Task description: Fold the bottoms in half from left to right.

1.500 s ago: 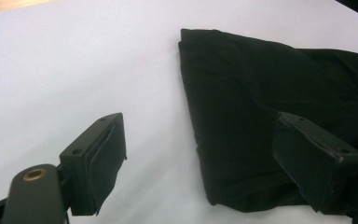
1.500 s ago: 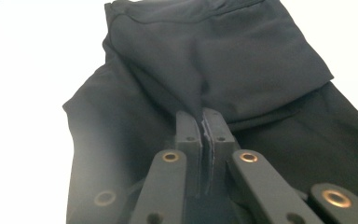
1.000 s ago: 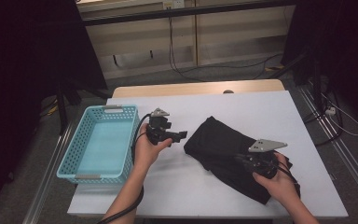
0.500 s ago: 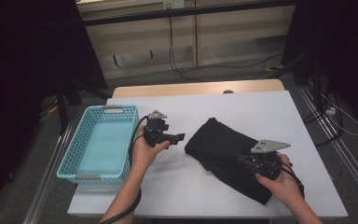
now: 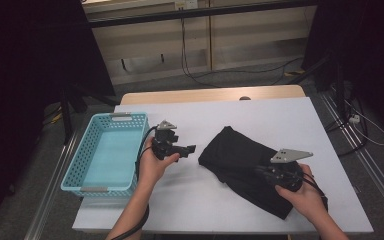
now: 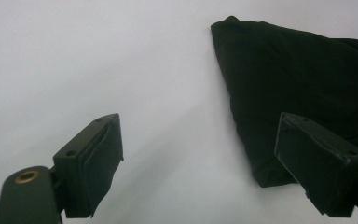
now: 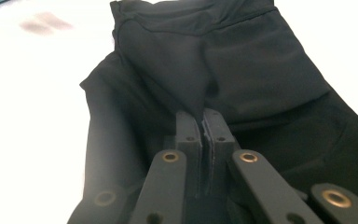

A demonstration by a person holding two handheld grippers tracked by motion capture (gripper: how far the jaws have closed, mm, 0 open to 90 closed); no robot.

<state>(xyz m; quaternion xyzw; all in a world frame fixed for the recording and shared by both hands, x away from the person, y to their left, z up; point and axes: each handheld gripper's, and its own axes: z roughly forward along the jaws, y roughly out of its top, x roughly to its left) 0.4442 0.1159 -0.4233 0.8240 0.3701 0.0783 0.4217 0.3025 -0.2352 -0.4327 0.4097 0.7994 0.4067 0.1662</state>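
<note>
The black cloth lies on the white table, right of centre. The right gripper is clamped on a fold, apparently near its right end. The left gripper is spread, empty, beside the cloth's left edge. A basket sits far left.

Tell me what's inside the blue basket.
Nothing shows inside the basket: its pale blue floor lies bare. Its near wall hides a thin strip of floor right behind it, so that bit can't be checked.
</note>
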